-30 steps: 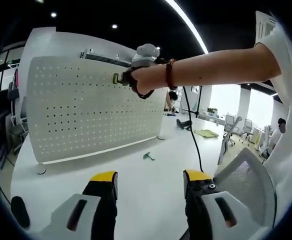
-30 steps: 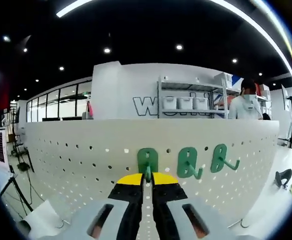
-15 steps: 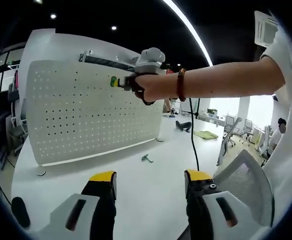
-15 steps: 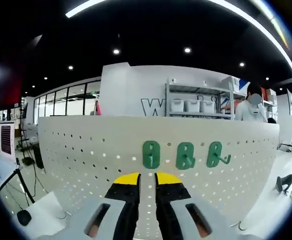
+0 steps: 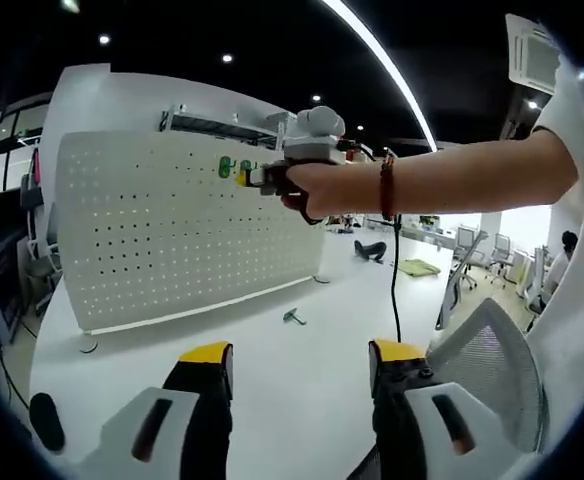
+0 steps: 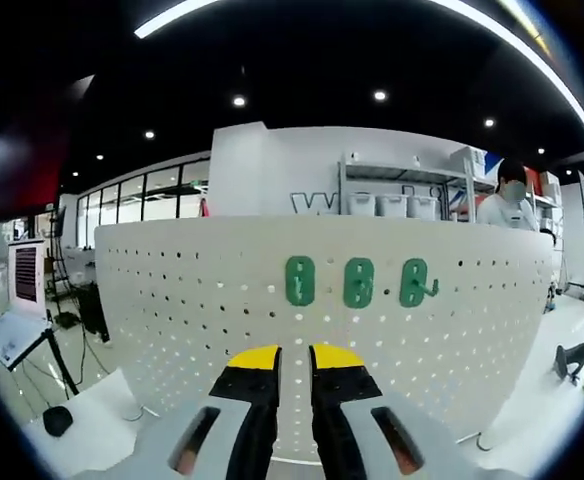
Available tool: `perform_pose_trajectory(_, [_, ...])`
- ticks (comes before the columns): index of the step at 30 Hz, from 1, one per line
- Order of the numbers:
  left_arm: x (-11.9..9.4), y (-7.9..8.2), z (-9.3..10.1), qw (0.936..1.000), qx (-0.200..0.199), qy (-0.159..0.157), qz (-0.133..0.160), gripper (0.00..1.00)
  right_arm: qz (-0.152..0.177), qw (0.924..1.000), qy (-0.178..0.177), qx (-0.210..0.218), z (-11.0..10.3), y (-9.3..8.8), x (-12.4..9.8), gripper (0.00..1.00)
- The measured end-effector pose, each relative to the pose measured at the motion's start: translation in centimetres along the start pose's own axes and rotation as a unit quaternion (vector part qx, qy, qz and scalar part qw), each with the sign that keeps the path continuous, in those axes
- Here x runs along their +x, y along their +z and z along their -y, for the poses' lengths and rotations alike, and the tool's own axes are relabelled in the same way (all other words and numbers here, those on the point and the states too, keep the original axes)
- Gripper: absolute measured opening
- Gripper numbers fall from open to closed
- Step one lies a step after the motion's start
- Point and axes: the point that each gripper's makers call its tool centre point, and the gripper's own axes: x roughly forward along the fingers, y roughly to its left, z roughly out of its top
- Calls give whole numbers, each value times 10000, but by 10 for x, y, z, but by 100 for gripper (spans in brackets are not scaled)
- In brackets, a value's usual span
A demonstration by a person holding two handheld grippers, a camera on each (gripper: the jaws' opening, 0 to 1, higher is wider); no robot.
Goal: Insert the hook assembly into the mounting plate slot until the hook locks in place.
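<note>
The white pegboard mounting plate (image 6: 192, 300) stands upright on the table and carries three green hooks: left (image 6: 299, 281), middle (image 6: 358, 283) and right (image 6: 412, 283). My right gripper (image 6: 294, 358) is a short way back from the board, below the left hook, its jaws slightly open with nothing between them. In the left gripper view the same board (image 5: 152, 240) shows at an angle. There a person's hand holds the right gripper (image 5: 262, 178) just off the hooks (image 5: 226, 168). My left gripper (image 5: 302, 358) hangs open over the table. A loose green hook (image 5: 294, 316) lies on the white table.
A cable (image 5: 393, 290) hangs from the right gripper to the table. A mesh chair back (image 5: 492, 350) is at the lower right. A black object (image 6: 569, 358) lies right of the board. Behind the board are shelves with bins (image 6: 392, 205) and a person (image 6: 512, 200).
My right gripper has let go of the left hook, which stays on the board, and has backed away. The left gripper has held still.
</note>
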Motion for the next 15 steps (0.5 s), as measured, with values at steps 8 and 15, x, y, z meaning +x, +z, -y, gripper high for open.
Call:
perform_pose_trajectory(8, [7,3,5,10000,25,96,-5,56,-154,9998,157,38,10,-23,-19,9])
perform_pose_trajectory(15, [13,4,15,9999,78,114,-33,56,-224,9989,406,17,16,-32,-29,9])
